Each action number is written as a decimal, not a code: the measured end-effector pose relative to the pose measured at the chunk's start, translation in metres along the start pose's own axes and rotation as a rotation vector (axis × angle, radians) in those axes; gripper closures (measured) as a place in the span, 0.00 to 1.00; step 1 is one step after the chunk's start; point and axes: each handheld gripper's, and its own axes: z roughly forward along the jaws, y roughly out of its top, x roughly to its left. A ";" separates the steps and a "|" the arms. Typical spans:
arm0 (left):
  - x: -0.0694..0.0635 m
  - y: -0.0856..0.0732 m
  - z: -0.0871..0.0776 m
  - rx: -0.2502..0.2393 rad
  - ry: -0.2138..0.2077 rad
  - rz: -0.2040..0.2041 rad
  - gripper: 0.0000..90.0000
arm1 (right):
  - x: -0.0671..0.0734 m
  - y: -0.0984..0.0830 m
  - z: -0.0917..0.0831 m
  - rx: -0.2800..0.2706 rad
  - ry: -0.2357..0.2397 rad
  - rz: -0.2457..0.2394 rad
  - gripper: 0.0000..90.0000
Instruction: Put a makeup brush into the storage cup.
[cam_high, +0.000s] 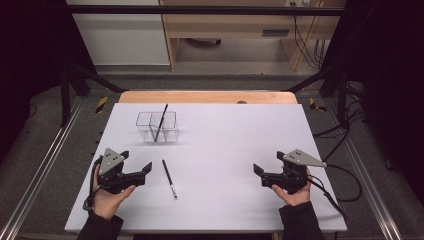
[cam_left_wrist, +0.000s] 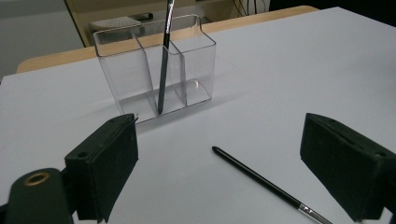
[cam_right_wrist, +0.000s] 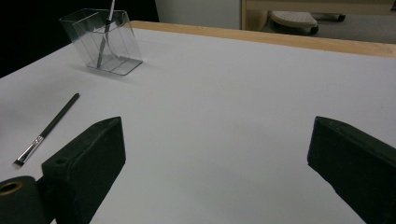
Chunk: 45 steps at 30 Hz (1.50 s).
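The brush (cam_high: 169, 178) lies flat on the white worktop (cam_high: 225, 165), just beside the left claw (cam_high: 136, 167) and on its inner side — well apart from the right claw (cam_high: 268, 171), which sits at the opposite edge. The left hand (cam_high: 107, 197) is clearly the nearer one, so the pickup looks like its job.

The brush's long axis runs roughly front to back on the worktop, tilted a little: the plain dark tip points toward the clear holder (cam_high: 158, 126), and the metal ferrule with the bristles points back toward the person. In the left gripper view the brush (cam_left_wrist: 266, 182) crosses the gap between the 2 jaws at a slant, lower right of centre, with the ferrule end close to the right-hand jaw. It touches neither jaw.

The left claw stands wide and holds nothing. The right claw (cam_right_wrist: 215, 168) is also wide, with bare worktop between its jaws.

The holder has 2 compartments; 1 brush (cam_left_wrist: 164, 60) already stands in it, leaning against the middle divider, though I can't say for sure which compartment its tip rests in.

I judge the coming move turns on that slant — the left claw would need to shift sideways over the shaft and turn so its jaws close across it, not along it.
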 end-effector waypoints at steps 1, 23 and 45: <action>0.000 -0.001 0.001 0.004 0.006 0.002 0.12 | 0.000 0.000 0.000 0.001 0.001 0.000 0.05; -0.021 -0.013 0.021 0.093 -0.005 0.005 0.12 | 0.001 -0.003 0.003 0.015 0.000 0.000 0.05; -0.044 -0.027 0.050 0.220 -0.005 -0.003 0.15 | 0.001 -0.004 0.005 0.024 -0.005 0.000 0.06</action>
